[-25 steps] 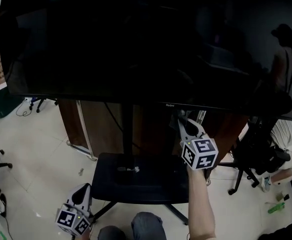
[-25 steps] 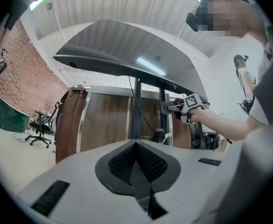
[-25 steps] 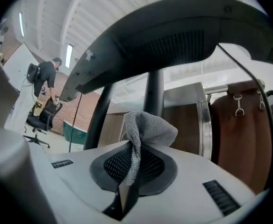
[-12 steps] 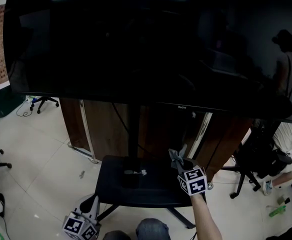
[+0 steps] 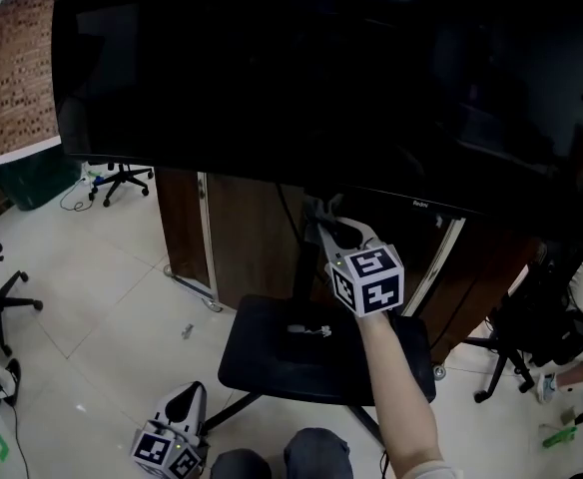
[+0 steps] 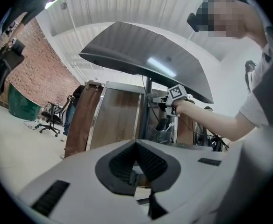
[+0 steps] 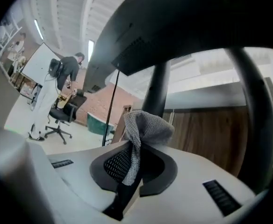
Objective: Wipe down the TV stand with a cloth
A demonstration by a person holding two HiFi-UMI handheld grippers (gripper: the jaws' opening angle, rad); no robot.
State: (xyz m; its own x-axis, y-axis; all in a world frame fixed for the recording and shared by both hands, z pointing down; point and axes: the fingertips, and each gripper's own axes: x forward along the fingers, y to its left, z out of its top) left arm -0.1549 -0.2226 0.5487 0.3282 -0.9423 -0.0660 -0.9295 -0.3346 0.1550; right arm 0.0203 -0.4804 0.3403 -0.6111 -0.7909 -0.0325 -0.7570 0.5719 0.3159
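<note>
The right gripper (image 7: 135,155) is clamped on a grey mesh cloth (image 7: 146,127), whose bunched end stands above the jaws right against the TV stand's pole (image 7: 157,85); whether it touches the pole I cannot tell. Only a thin strip of cloth runs down between the pads, so a firm rub along the pole would probably drag it out. The bare jaw tips could also knock the lower edge of the TV (image 5: 272,68), which hangs just above this spot on the pole. The left gripper (image 5: 186,399) hangs low, well to the left of the pole's foot and past the edge of the dark base plate (image 5: 262,357), jaws together on nothing. By count: two grippers, one cloth, one TV, one pole, one base plate, and one small pale object (image 5: 317,331) lying on the plate just beside the pole's foot.
</note>
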